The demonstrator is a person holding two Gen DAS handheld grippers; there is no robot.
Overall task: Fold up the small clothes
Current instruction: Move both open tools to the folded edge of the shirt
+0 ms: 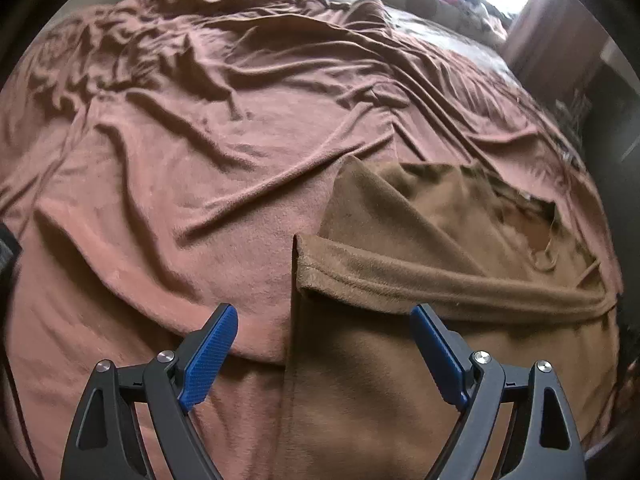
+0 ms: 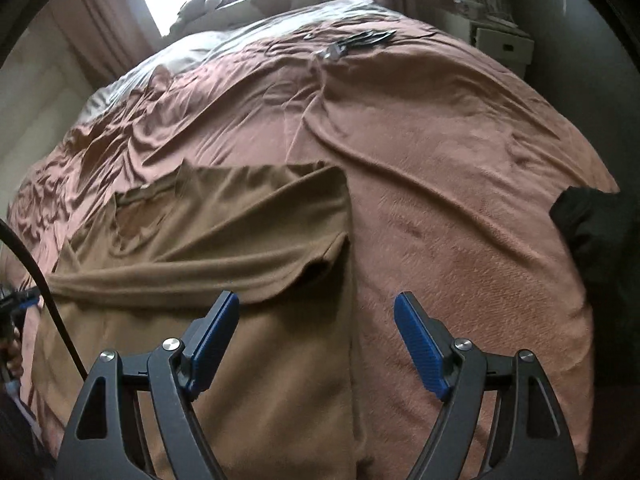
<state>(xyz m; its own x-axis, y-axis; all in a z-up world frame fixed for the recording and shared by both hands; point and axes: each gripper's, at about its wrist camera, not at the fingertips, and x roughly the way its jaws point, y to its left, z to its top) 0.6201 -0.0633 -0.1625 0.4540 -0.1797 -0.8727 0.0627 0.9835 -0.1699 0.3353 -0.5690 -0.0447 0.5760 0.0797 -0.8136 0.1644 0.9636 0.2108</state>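
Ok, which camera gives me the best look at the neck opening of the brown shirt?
The right wrist view. There the brown shirt lies nearly whole, with the neck opening clear at upper left and both folded-in sleeves visible. The left wrist view shows the neck opening too, but pushed toward the right edge and more distorted.

No readable text, labels, brands or numbers in either wrist view. Brown shirt [image 2: 224,240] and pink blanket [image 2: 460,208] carry no print or tag lettering (neck area too blurred to tell). Blue gripper pads [image 1: 212,356] show only moulded texture, no markings. White box [image 2: 504,46] at the bedside: nothing legible.
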